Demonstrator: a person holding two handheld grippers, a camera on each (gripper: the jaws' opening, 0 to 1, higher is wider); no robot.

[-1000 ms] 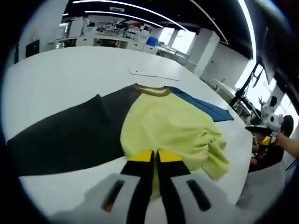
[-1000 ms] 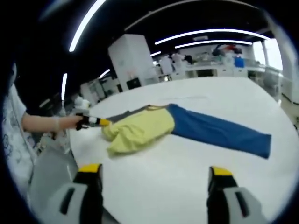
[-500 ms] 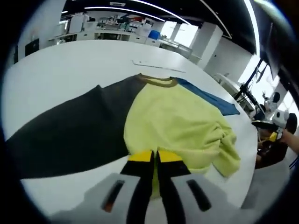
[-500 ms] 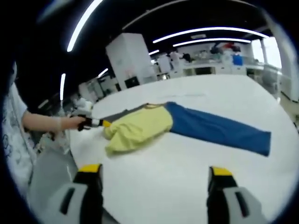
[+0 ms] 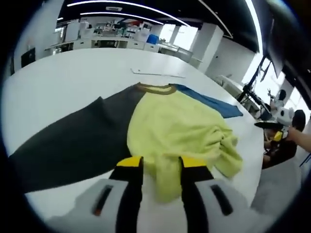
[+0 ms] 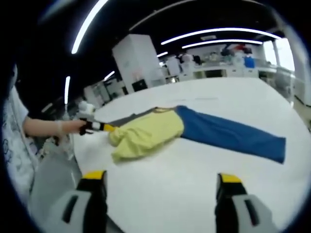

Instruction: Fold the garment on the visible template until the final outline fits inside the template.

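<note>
A garment lies flat on the white table (image 5: 53,82): yellow body (image 5: 180,126), dark grey sleeve (image 5: 73,141), blue sleeve (image 5: 214,104), olive collar (image 5: 155,88). Its bunched yellow hem sags loosely between the jaws of my left gripper (image 5: 161,162), which stands open. A thin pale outline (image 5: 158,74) lies on the table past the collar. In the right gripper view the garment (image 6: 146,133) lies ahead, its blue sleeve (image 6: 233,136) stretching right. My right gripper (image 6: 160,177) hangs open over bare table, well short of the cloth. The left gripper (image 6: 104,127) sits at the hem, held by a hand.
The table's edge (image 5: 250,160) runs close to the bunched hem, with grey floor beyond. A person's hand (image 5: 299,141) shows at the right of the left gripper view. Desks and equipment (image 5: 116,31) stand far behind the table.
My left gripper was shut on the yellow hem and has opened; the hem now droops between its jaws. The right gripper stays open and hardly moved.
</note>
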